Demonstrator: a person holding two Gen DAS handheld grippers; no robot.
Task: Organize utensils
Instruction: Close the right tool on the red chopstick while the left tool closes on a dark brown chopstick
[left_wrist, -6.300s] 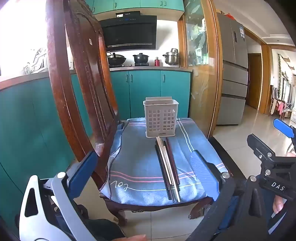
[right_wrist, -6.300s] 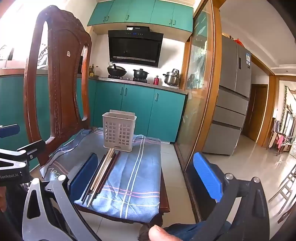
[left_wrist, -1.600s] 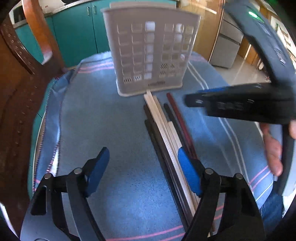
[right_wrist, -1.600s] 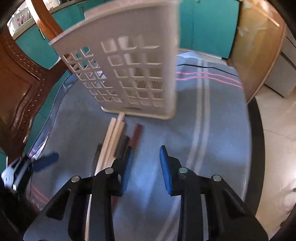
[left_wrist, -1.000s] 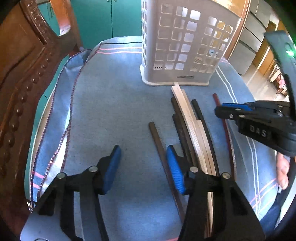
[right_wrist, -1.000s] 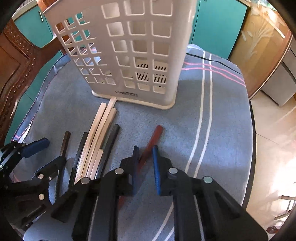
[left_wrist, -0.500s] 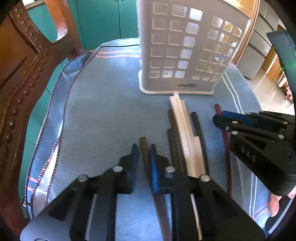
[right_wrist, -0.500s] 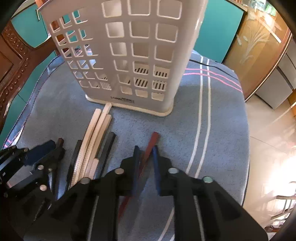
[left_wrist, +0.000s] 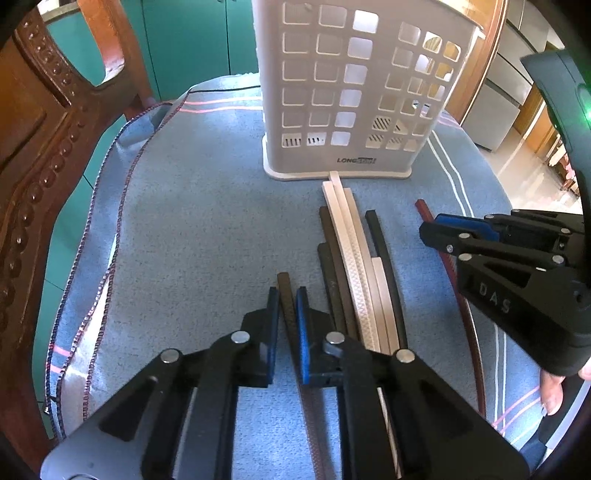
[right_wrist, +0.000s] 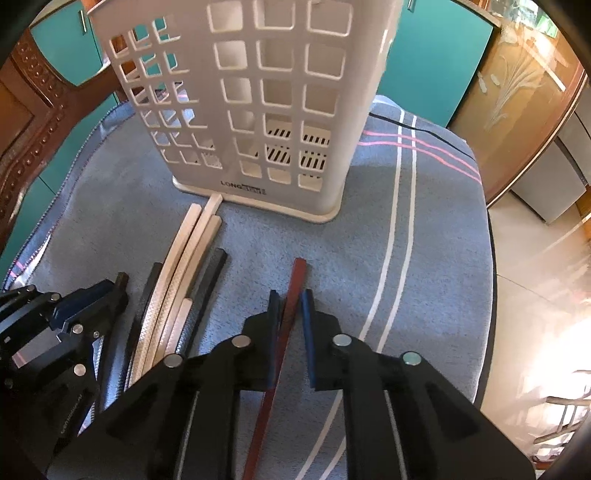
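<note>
The step in hand is the pick-up: each tool has one chopstick between its fingers, and none is lifted clear yet as far as one can judge. The left tool (left_wrist: 287, 295) is closed narrow on a dark brown chopstick (left_wrist: 283, 282) that lies apart, to the left of the bundle of chopsticks (left_wrist: 354, 258). The right tool (right_wrist: 290, 299) is closed narrow on a red chopstick (right_wrist: 295, 288), which lies alone to the right of the bundle; whether its pads press the stick firmly or only stand against it cannot be told.

All the chopsticks lie on a blue striped towel (left_wrist: 192, 221) spread over the seat of a wooden chair (left_wrist: 33, 155). The pale ones in the bundle touch the base of the white utensil basket (left_wrist: 351, 92) with their far ends.

The basket stands upright at the back of the towel. Through its grid walls only the slotted bottom shows, so it seems to hold nothing yet.

The next move probably calls for raising each stick, turning it upright and lowering it through the open top of the basket. The sticks are thin and long, so they may swing or slip in the grip.
</note>
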